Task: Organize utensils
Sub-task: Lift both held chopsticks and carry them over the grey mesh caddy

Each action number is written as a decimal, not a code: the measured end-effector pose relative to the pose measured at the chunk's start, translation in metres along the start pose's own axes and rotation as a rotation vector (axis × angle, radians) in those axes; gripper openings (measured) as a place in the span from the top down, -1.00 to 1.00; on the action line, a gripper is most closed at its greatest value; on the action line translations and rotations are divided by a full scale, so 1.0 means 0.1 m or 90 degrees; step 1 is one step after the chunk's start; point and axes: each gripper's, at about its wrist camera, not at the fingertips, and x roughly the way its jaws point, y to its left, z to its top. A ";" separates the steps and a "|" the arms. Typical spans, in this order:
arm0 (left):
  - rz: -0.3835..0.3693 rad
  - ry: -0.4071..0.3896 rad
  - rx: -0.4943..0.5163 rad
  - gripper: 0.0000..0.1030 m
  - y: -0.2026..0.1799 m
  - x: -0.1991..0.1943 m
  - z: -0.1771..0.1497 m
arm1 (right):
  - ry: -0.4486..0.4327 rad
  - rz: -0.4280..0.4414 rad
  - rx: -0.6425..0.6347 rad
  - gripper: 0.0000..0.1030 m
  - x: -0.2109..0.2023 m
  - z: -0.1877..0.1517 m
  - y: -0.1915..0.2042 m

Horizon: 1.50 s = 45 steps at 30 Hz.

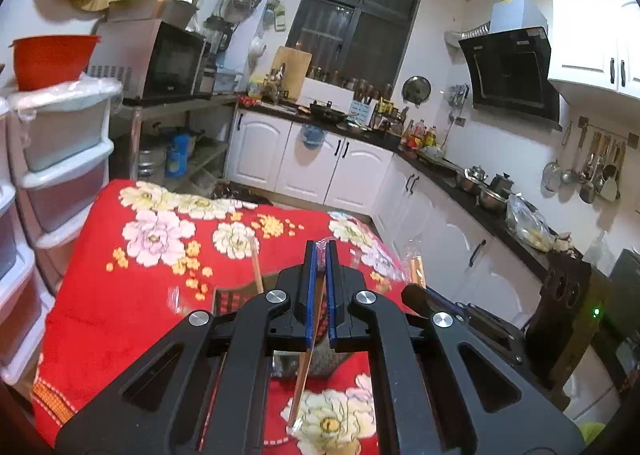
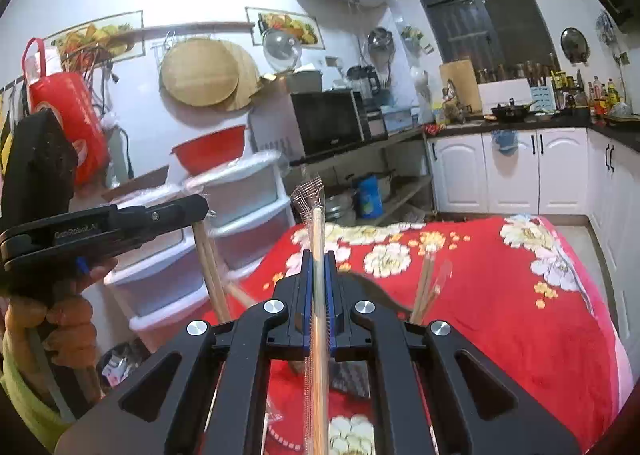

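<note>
Two hand-held grippers work over a table draped in a red floral cloth [image 1: 132, 307] in a crowded home kitchen. The left gripper [image 1: 321, 251] has its blue-lined jaws pressed nearly together on a plastic-wrapped pair of chopsticks [image 1: 308, 367], whose wrapper tip pokes out at the fingertips while the sticks run back and down toward 6 o'clock, under the tool. The right gripper [image 2: 319, 259] is likewise clamped tight on a second wrapped pair [image 2: 318, 223]; this one stands out past the fingertips toward 12 o'clock, its clear sleeve ending in a crimped, patterned end.

More wooden chopsticks rise from below near both tools: one at 10 o'clock of the left fingertips [image 1: 256, 267], a wrapped pair at 3 o'clock [image 1: 416, 267], and, in the right view, a pair at 4 o'clock of the fingertips [image 2: 426, 287]. They appear to stand in a dark holder [image 2: 352, 379] just beneath the grippers, though the tools hide most of it.

In the right view the left gripper's black body [image 2: 100, 223] and the person's hand [image 2: 60, 319] sit at 9 o'clock. White plastic drawers [image 1: 64, 159] stand beside the table, with a red basin [image 1: 52, 59] on top.
</note>
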 end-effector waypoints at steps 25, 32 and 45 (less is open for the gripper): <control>0.103 -0.101 0.000 0.99 0.23 0.24 0.52 | -0.098 -0.110 -0.010 0.89 0.93 0.33 -0.15; 0.117 -0.104 -0.006 0.99 0.32 0.43 0.44 | -0.104 -0.156 -0.014 0.89 1.13 0.29 -0.25; 0.116 -0.096 -0.013 0.99 0.41 0.64 0.33 | -0.108 -0.254 -0.018 0.89 1.41 0.11 -0.35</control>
